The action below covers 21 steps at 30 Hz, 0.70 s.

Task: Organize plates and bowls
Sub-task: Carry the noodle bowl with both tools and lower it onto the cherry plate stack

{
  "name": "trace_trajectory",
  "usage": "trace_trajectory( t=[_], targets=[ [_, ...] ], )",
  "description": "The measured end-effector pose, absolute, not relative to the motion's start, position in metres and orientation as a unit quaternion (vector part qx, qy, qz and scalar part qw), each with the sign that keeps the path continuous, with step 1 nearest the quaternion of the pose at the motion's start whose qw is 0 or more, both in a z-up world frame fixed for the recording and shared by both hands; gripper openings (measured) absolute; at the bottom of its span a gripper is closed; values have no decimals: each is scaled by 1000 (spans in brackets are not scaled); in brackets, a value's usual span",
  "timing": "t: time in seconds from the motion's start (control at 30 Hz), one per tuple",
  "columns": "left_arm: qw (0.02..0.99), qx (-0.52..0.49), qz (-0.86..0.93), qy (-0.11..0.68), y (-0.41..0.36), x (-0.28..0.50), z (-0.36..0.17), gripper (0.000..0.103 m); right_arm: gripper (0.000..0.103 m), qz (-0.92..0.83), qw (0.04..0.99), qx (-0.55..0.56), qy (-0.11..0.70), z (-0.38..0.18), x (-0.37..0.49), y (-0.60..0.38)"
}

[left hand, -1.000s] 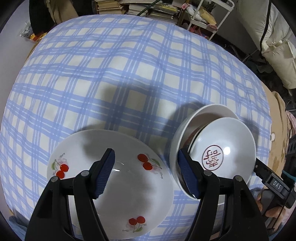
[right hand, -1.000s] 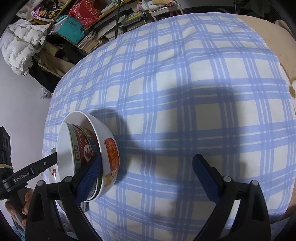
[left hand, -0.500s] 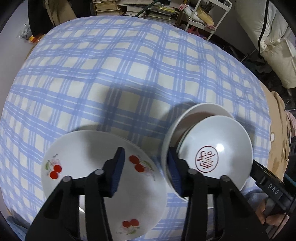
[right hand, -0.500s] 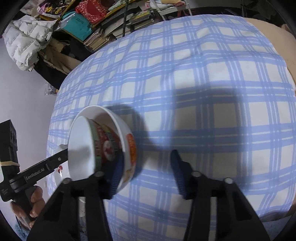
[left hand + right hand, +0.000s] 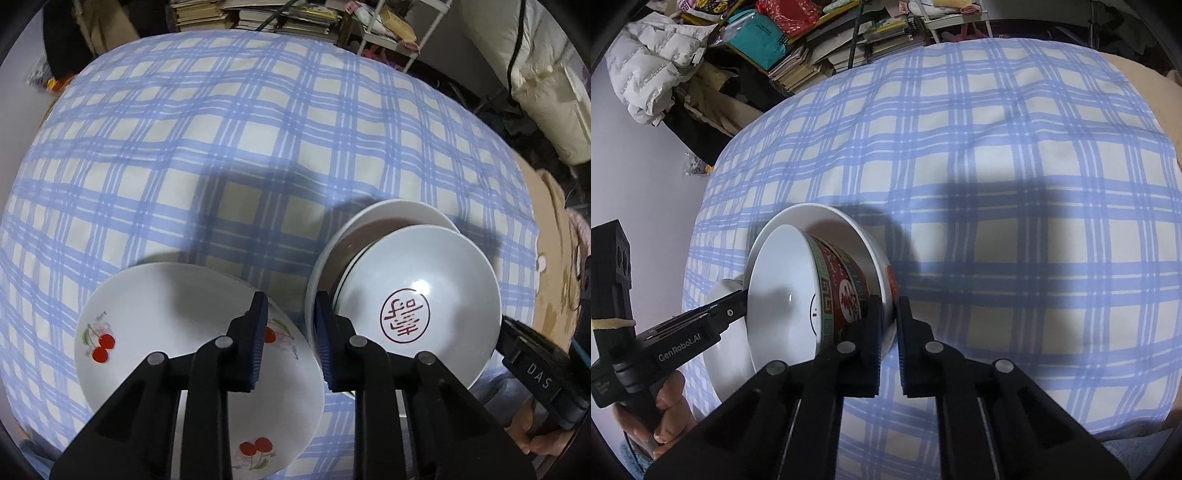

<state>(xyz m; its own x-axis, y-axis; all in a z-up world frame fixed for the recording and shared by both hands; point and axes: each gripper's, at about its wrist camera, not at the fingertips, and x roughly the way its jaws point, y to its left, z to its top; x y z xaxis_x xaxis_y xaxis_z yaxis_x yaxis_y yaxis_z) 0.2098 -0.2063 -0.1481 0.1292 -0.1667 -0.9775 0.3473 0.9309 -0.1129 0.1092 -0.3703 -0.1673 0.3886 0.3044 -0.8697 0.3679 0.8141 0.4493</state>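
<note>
Blue-checked cloth [image 5: 258,129] covers the surface, with books and clutter piled behind it. Two bowls are already nested, the inner bowl [image 5: 424,288] sitting in the outer bowl [image 5: 388,210], just beside the cherry plate [image 5: 177,314] on its right. I judge the job about halfway: bowls and plate are not yet one pile.

Being round, the bowls have no long axis. They are tipped on edge, mouths facing the cherry plate.

My right hand-held gripper [image 5: 889,314] has just closed and pinches the outer bowl's wall. My left hand-held gripper [image 5: 290,325] has also been closing. It is narrow now, with the cherry plate's rim in the gap. I cannot tell whether the pads bite.
</note>
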Motion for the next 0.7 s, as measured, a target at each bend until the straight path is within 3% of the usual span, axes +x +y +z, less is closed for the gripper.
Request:
trace_trajectory(
  t=[0.27,0.37,0.7],
  targets=[
    [738,106,-164,645,-219,211,-149,20,11,-21,770,321,552,-169,108,-373],
    [732,112,-177,649,-227,209,-148,3,11,-19,770,320,552,-170,108,-373],
    [730,112,-159,655,-225,213,-151,2,11,-31,772,308,555,-167,112,-361]
  ],
)
